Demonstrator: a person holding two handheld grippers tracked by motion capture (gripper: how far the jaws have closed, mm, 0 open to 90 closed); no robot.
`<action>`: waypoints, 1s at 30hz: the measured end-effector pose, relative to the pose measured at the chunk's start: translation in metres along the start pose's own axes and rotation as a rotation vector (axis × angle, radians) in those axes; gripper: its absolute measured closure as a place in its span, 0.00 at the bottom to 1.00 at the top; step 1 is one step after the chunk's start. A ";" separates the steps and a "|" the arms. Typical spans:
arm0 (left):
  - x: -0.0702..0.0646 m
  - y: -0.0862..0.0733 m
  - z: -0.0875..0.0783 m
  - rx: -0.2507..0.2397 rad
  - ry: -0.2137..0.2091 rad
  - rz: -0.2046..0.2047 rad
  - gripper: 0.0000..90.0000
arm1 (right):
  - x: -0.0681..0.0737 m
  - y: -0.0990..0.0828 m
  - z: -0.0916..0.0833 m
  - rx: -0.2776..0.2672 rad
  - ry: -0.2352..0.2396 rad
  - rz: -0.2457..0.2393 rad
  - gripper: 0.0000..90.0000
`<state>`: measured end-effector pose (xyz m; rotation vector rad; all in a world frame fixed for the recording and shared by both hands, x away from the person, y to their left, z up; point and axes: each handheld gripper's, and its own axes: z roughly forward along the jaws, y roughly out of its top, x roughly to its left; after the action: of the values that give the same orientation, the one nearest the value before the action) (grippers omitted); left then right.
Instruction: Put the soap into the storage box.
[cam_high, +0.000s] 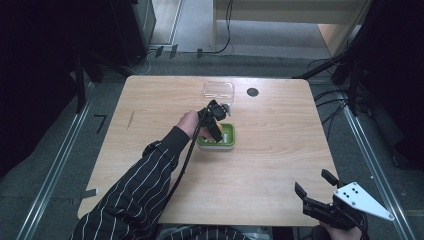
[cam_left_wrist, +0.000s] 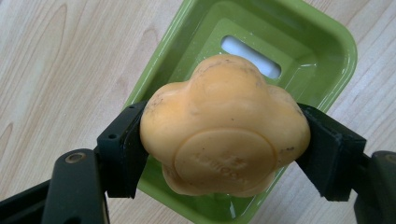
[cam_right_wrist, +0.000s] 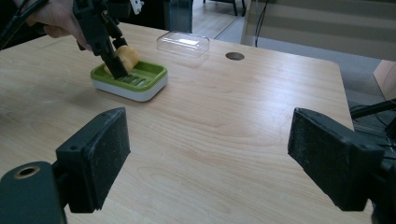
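The left tongs (cam_left_wrist: 224, 140) clamp the orange soap (cam_left_wrist: 224, 130) by its sides, apparently just above the green soap dish (cam_left_wrist: 327, 51), ready for setting in; the right tongs (cam_right_wrist: 210, 154) gape wide, idle at the bench (cam_high: 280, 150) edge.

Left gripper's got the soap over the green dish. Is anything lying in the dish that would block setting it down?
Nothing visible does. The left gripper is shut on the orange soap just above the green dish, whose ribbed floor looks bare where it shows. The clear lid lies apart, farther back on the table.
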<state>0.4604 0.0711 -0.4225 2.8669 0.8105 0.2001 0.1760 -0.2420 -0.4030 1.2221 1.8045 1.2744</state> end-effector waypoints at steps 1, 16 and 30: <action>0.000 0.000 0.001 -0.004 0.003 -0.003 0.29 | 0.000 0.000 0.000 0.000 0.001 0.000 0.15; 0.002 0.000 0.009 0.001 -0.004 -0.047 0.28 | 0.000 0.000 0.001 -0.001 0.005 -0.001 0.15; 0.002 -0.002 0.013 -0.019 0.000 -0.067 0.28 | 0.000 0.001 0.002 -0.002 0.010 -0.002 0.15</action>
<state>0.4635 0.0721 -0.4350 2.8172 0.8977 0.1987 0.1783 -0.2412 -0.4030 1.2145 1.8107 1.2835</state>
